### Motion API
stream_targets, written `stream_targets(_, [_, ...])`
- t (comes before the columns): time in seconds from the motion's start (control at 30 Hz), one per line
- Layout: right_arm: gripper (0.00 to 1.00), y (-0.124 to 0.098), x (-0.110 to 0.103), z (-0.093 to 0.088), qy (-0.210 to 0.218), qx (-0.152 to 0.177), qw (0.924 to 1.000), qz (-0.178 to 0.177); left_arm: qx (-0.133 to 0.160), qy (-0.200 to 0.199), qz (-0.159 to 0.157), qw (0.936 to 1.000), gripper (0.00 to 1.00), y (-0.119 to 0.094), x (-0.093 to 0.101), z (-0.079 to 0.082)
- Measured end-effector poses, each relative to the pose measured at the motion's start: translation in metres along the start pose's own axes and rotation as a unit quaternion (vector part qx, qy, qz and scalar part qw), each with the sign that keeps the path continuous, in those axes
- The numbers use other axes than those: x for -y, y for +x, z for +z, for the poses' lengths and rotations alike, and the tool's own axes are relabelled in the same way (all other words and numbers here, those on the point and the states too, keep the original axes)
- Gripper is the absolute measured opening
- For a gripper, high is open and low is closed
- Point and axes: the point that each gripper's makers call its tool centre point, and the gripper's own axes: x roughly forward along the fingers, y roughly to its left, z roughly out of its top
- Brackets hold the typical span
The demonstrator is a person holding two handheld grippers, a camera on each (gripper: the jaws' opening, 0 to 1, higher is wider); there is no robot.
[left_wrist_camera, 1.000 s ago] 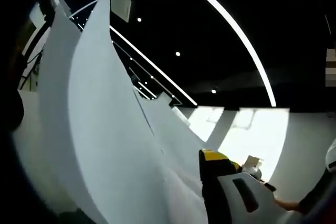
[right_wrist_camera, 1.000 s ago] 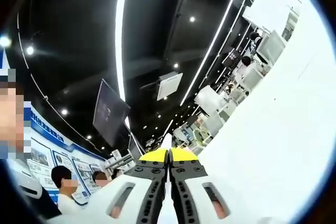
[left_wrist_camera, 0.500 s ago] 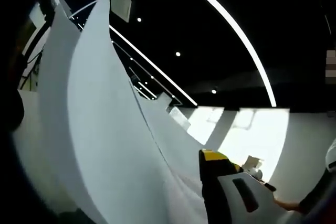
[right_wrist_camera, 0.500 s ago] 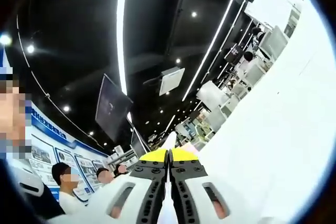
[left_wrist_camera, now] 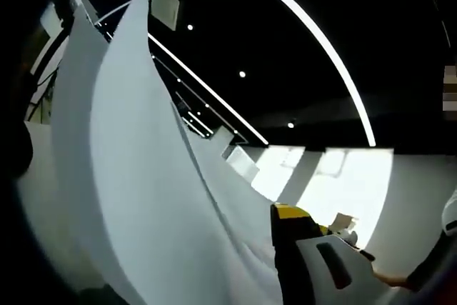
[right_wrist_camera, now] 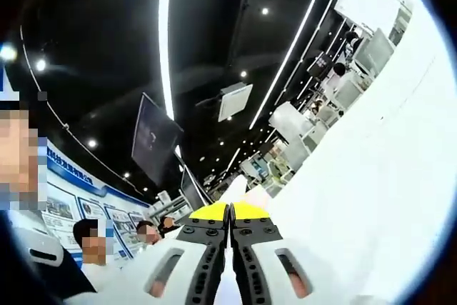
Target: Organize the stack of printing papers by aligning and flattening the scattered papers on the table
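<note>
Papers [left_wrist_camera: 143, 198]: several white sheets held up off any surface, curving upward and fanned apart at their tips.
Right gripper [right_wrist_camera: 229, 212]: jaws closed together, clamping a thin white sheet edge [right_wrist_camera: 228, 287].
Left gripper [left_wrist_camera: 293, 230]: one yellow-tipped jaw visible beside the sheets; state cannot be determined.
Surroundings: dark ceiling with light strips [right_wrist_camera: 166, 41].

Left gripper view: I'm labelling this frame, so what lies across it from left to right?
Curled sheets of paper → yellow-tipped tool → bright window → a person's hand at the lower right.
</note>
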Motion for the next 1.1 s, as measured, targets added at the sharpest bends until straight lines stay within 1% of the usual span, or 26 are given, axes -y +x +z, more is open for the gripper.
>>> stream_targets(0.2, [0.00,0.000,0.000,-0.003,0.013,-0.007,0.9999,0.003,0.000,0.000,0.000,1.0000,0.32,0.000,0.000,-0.001])
stream_targets(0.47, [0.00,0.003,-0.007,-0.012,-0.005,-0.027,0.9996,0.009,0.000,0.000,-0.001,1.0000,0.32,0.000,0.000,-0.001])
stream_targets(0.83, [0.00,0.004,-0.009,-0.017,-0.004,-0.039,0.9991,0.016,-0.001,0.000,-0.002,1.0000,0.33,0.001,0.000,-0.001])
stream_targets(1.0, [0.00,0.006,-0.014,-0.023,-0.018,-0.054,0.9982,0.019,-0.002,0.000,-0.003,1.0000,0.34,0.001,0.000,-0.001])
stream_targets(1.1, [0.00,0.007,-0.011,-0.030,-0.044,-0.070,0.9966,0.003,-0.002,0.001,-0.003,1.0000,0.34,0.001,0.001,-0.002])
